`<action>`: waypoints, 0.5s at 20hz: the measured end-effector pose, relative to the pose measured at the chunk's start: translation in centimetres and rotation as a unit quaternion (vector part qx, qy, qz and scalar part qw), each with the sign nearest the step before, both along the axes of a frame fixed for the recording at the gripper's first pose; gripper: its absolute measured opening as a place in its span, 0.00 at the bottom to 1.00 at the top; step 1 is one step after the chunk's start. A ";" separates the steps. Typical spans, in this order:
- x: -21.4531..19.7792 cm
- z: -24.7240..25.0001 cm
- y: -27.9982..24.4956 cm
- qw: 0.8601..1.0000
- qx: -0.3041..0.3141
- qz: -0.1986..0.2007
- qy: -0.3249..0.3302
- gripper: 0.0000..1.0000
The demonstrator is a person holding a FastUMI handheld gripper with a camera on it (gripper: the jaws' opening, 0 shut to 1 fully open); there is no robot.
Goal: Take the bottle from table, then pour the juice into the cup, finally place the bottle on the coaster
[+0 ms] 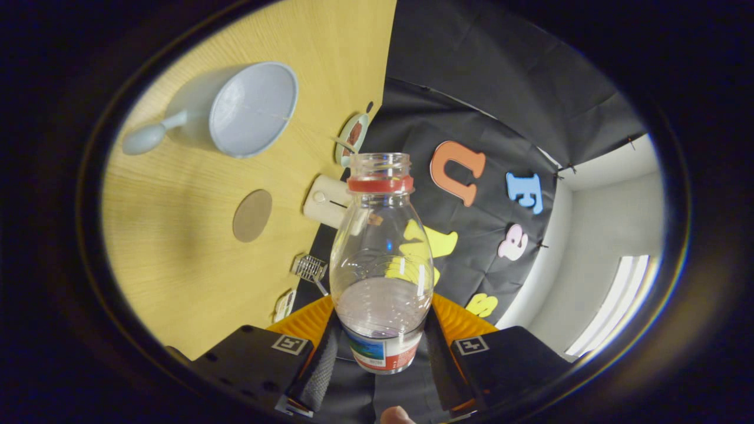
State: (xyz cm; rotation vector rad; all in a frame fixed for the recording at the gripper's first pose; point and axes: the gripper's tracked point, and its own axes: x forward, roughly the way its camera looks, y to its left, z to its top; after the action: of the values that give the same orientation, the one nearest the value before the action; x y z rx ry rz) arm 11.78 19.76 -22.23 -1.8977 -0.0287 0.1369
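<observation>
Gripper [380, 353]: jaws clenched on the bottle [380, 265], both fingers pressing its labelled lower body. Bottle clear, uncapped, red neck ring, tipped level with the table [177, 265]. Coaster [252, 215], round and brown, lies on the table at ten o'clock of the bottle. Beyond it, at eleven o'clock, the pale blue cup [250, 110], handle outward.

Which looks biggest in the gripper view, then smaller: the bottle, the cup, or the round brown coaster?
1. bottle, though it sits right by the camera, held between the fingers, so nearness makes it look bigger.
2. cup, farther off on the table.
3. coaster, clearly the smallest.
</observation>
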 end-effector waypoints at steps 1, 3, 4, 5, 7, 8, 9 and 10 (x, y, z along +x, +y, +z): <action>0.0 0.0 0.0 1.000 -0.001 0.000 0.000 0.76; 0.1 0.2 0.1 1.000 -0.004 0.000 -0.001 0.76; 0.2 0.3 0.0 1.000 -0.006 0.000 -0.002 0.76; 0.1 0.4 0.1 1.000 -0.008 0.000 -0.003 0.76; 0.2 0.6 0.1 1.000 -0.014 0.000 -0.006 0.76; 0.2 0.8 0.2 1.000 -0.015 0.002 -0.007 0.76; 0.2 0.9 0.1 1.000 -0.016 0.002 -0.008 0.76; 0.1 1.1 0.1 1.000 -0.018 0.002 -0.010 0.76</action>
State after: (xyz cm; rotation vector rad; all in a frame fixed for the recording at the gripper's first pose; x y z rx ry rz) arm 11.93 19.90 -21.14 -1.9347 -0.0431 0.1222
